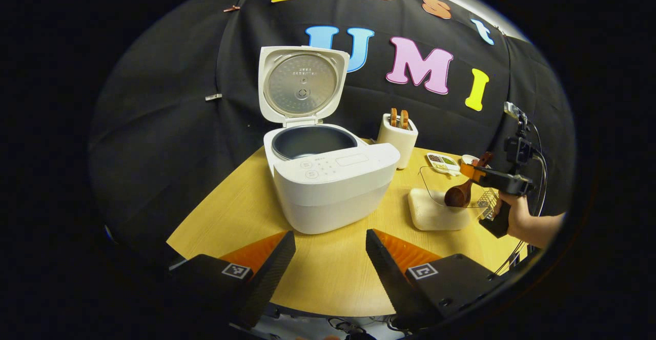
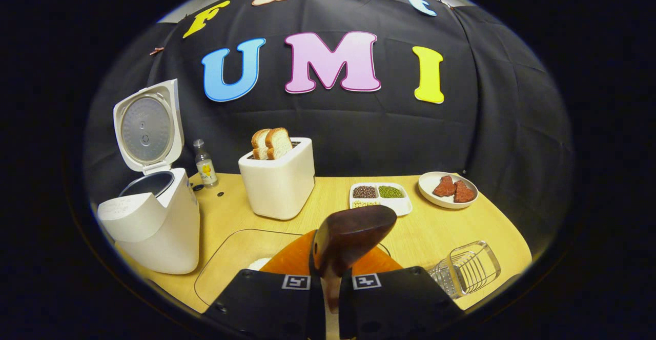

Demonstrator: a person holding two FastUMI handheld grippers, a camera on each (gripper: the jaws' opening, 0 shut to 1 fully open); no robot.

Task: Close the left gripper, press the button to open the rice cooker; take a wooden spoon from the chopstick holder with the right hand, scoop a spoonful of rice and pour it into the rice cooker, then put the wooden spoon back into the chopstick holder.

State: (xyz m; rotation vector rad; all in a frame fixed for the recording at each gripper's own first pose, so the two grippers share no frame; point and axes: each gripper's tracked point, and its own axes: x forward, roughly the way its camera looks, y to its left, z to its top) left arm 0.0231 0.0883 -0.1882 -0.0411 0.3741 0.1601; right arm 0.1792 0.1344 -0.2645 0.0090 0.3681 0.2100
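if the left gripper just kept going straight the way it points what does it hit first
Most likely the rice cooker: its front sits dead ahead between the open left gripper fingers, with bare table before it. Depth is uncertain.

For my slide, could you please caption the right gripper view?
Right gripper holding wooden spoon, rice cooker open beside it.

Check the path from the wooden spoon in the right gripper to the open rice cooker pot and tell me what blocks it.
Nothing visible does. The right gripper holds the wooden spoon above the clear container. Bare table lies between it and the rice cooker, whose lid stands upright. The toaster sits farther back.
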